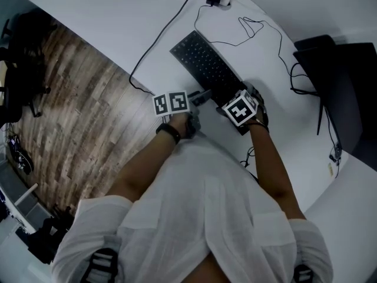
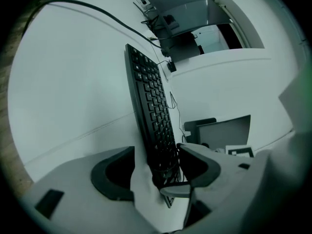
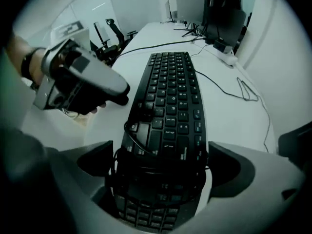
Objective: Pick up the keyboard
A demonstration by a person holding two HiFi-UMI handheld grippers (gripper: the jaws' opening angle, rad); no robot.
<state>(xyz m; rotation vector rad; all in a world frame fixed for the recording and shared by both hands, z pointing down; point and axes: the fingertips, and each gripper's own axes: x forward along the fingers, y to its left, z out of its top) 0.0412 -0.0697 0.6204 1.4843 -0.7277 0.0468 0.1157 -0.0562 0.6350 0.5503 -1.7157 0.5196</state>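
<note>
Both grippers are at the near end of the keyboard (image 1: 206,69) now, on the white desk (image 1: 118,16). The keyboard runs slantwise away from the person, and a thin dark cable (image 3: 129,130) is looped round its near end.

The right gripper (image 3: 163,174) comes in from the near short end and looks straight down the rows of keys. Its jaws stand wide, one on each long edge, and the keyboard fills the whole gap between them, so it is clamped across its width.

The left gripper (image 1: 199,97) comes in from the side, at the left long edge just ahead of the other. In its own view the keyboard (image 2: 151,101) shows edge-on, a thin black slab between the two jaws. They are drawn in narrow across its thickness, one against the underside and one on the key side.

From the right gripper view, the left gripper (image 3: 83,82) has its dark tip right against that left edge.

I can't tell whether the keyboard has left the desk. A thicker black cable (image 1: 159,37) trails over the desk edge beside the wooden floor (image 1: 70,99).
</note>
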